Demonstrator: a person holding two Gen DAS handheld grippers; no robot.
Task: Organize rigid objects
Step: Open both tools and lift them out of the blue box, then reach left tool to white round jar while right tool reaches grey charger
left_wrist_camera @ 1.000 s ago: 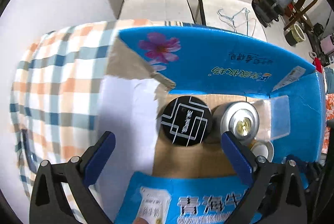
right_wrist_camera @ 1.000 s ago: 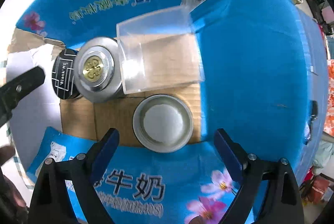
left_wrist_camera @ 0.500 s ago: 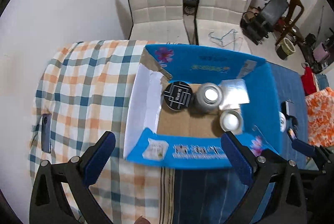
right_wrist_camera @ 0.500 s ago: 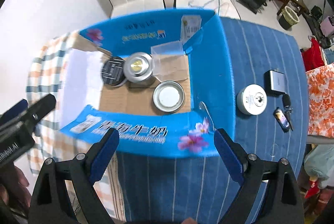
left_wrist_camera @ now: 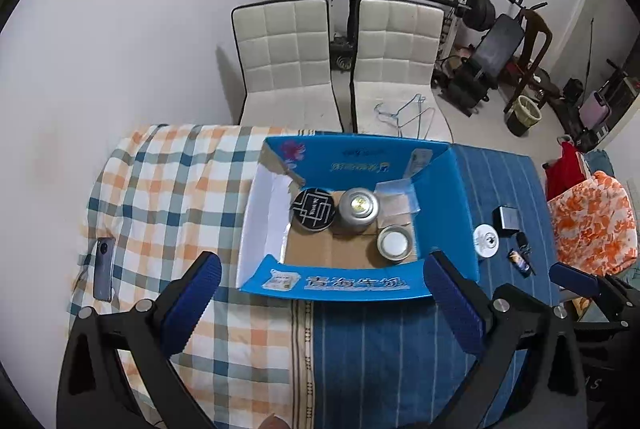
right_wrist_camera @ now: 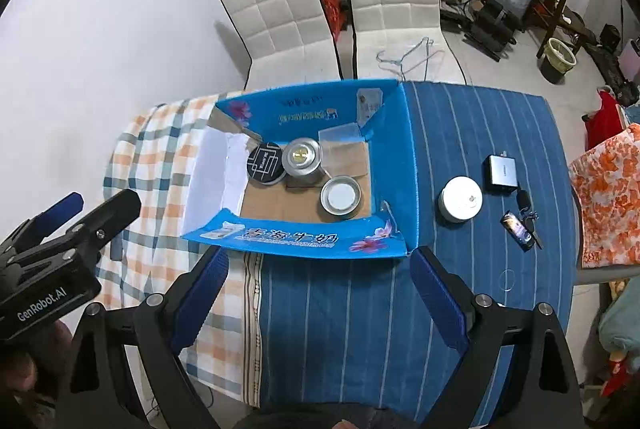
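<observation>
With both the left gripper (left_wrist_camera: 320, 293) and right gripper (right_wrist_camera: 320, 281) spread and empty, the white round tin (right_wrist_camera: 460, 204) left on the table (right_wrist_camera: 460, 109) looks rigid, light and smooth-sided, best pinched across its rim.

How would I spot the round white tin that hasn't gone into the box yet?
Find the open blue cardboard box on the table, then look to its right on the blue striped cloth. The round white tin sits there alone, outside the box wall. Beside it lie a grey rectangular gadget and a bunch of keys; it is the only round, white item among them.
</observation>
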